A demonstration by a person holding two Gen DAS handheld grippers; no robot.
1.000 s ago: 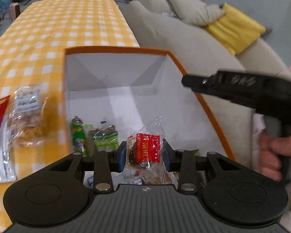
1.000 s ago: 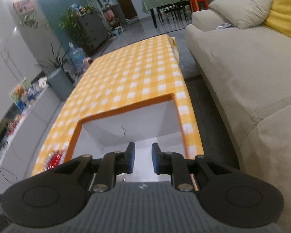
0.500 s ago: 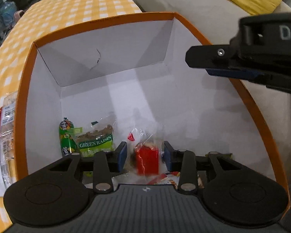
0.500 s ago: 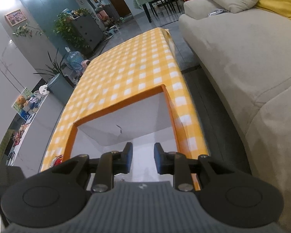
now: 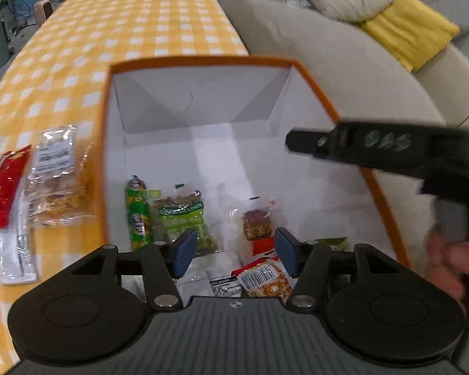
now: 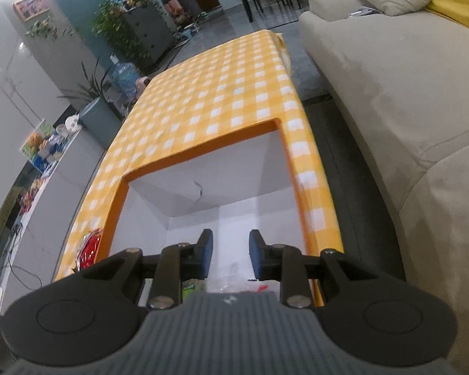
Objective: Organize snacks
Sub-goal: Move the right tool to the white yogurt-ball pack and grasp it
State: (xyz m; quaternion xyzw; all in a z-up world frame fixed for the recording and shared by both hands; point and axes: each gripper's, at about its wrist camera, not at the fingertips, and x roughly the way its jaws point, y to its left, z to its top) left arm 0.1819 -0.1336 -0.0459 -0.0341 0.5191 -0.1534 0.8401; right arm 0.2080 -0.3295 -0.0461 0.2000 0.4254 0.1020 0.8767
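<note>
An orange-rimmed white box (image 5: 200,62) sits on the yellow checked table (image 5: 109,18). Inside lie a green tube snack (image 5: 136,215), a green raisin bag (image 5: 184,218), a small clear packet with a red label (image 5: 257,223) and a barcoded packet (image 5: 265,278). My left gripper (image 5: 233,254) is open and empty above the box's near edge. My right gripper (image 6: 229,257) is open and empty over the box (image 6: 200,153); it also shows in the left wrist view (image 5: 375,147) at the box's right rim. A clear cookie packet (image 5: 56,178) and a red packet (image 5: 4,193) lie left of the box.
A white sachet (image 5: 15,259) lies on the table in front of the red packet. A beige sofa (image 6: 390,87) with a yellow cushion (image 5: 409,34) stands right of the table. Plants and a grey cabinet (image 6: 147,31) are beyond the table's far end.
My left gripper opened and let go of the red-labelled packet, which now lies in the box. The left gripper pulled up and back. My right gripper stayed over the box.
</note>
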